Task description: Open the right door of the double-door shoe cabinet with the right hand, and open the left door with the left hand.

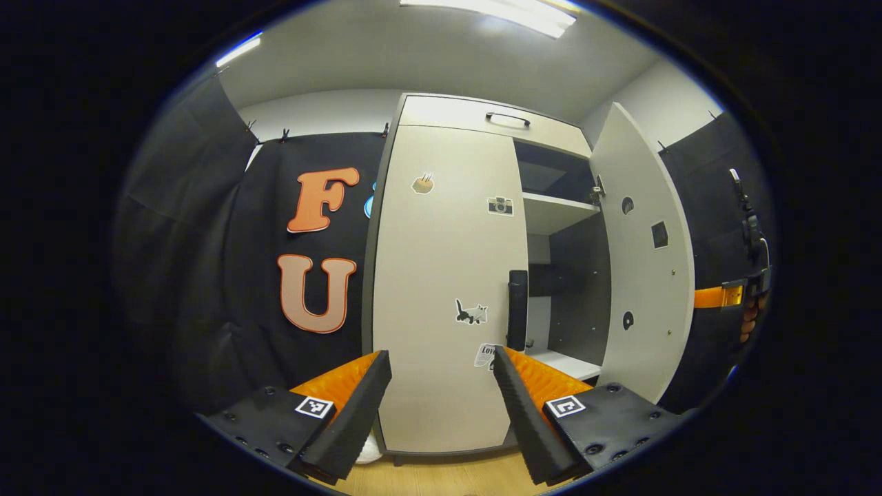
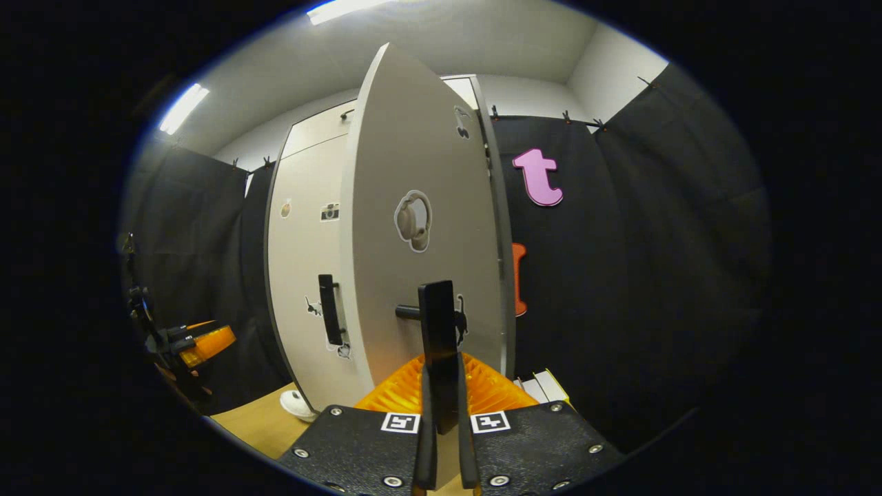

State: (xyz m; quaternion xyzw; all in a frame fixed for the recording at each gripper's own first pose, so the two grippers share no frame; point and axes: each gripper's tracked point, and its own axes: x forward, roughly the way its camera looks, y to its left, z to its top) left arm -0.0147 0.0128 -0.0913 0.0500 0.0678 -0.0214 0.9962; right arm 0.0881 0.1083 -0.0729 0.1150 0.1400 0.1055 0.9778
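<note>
The pale shoe cabinet's left door [image 1: 441, 275] is closed, its black vertical handle [image 1: 517, 310] at its right edge. My left gripper [image 1: 441, 357] is open a short way in front of this door, the handle just above its right fingertip and untouched. The right door [image 1: 644, 262] stands swung wide open. In the right gripper view that right door [image 2: 420, 207] faces me, and my right gripper [image 2: 442, 368] is shut on its black handle [image 2: 439, 324]. The left door's handle [image 2: 329, 308] shows beyond. The left gripper [image 2: 200, 344] appears at the far left.
Inside the open half are white shelves [image 1: 558, 210] and a dark back panel. A drawer with a black handle [image 1: 508, 118] tops the cabinet. A white object [image 2: 300, 406] lies on the wooden floor by the cabinet's base. Flat boxes [image 2: 544, 386] sit to the right.
</note>
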